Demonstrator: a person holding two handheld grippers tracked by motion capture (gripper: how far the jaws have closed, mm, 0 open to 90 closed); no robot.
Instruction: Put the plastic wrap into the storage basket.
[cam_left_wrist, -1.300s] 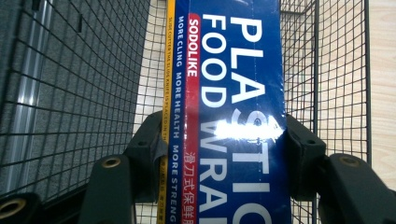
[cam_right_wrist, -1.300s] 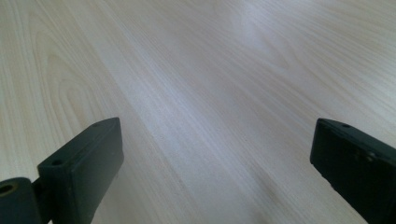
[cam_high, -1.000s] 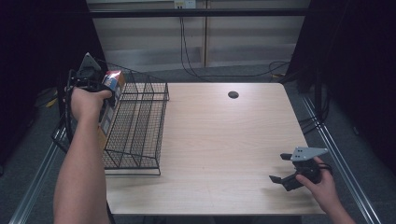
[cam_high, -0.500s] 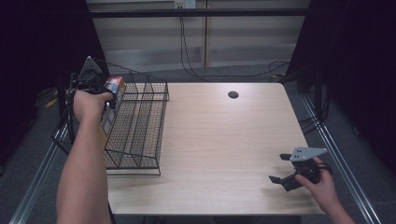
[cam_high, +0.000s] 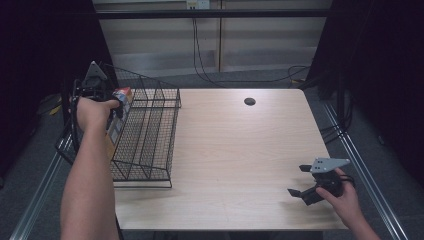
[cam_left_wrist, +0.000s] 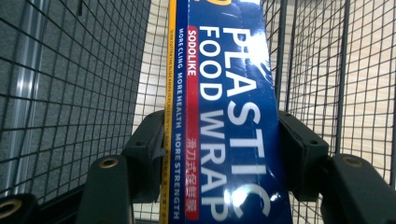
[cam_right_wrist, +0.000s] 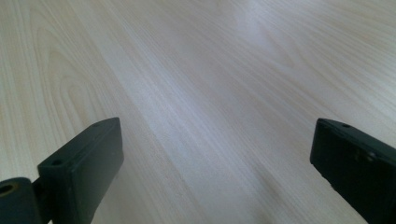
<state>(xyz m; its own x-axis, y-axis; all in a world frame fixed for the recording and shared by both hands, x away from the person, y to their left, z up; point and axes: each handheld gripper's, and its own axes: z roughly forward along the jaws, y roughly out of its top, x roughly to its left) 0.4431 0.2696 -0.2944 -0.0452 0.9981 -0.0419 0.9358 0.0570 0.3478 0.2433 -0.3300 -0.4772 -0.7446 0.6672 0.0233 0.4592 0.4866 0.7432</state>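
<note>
Blue and glossy, the plastic wrap box (cam_left_wrist: 224, 121) sits clamped between the jaws of your left gripper (cam_left_wrist: 223, 154), one pad on each long side, with the lettering running away from the camera toward the wire. From above, you hold that box (cam_high: 119, 112) against the left wall of the wire basket (cam_high: 150, 145), its upper end by your left hand (cam_high: 95, 112) and the rest slanting down along the mesh.

Over the last second your left hand has crept forward and slightly down along the basket's edge, so the box now lies closer against the wire than it did (a small shift, not a big one). I read that as the lowering stage: the box is going into the left-hand slot of the basket, and it is partly in but not yet resting. From the left gripper view, mesh stands on both sides of the box, which suggests it is already between two walls; I cannot tell whether its far end touches the bottom.

Your right gripper (cam_high: 312, 187) has not moved. It rests on the wooden table (cam_high: 240, 150) near the front right corner, jaws spread wide with nothing between them.

Keep the box parallel to the wires as you slide it on; a tilted corner could catch in the mesh.
</note>
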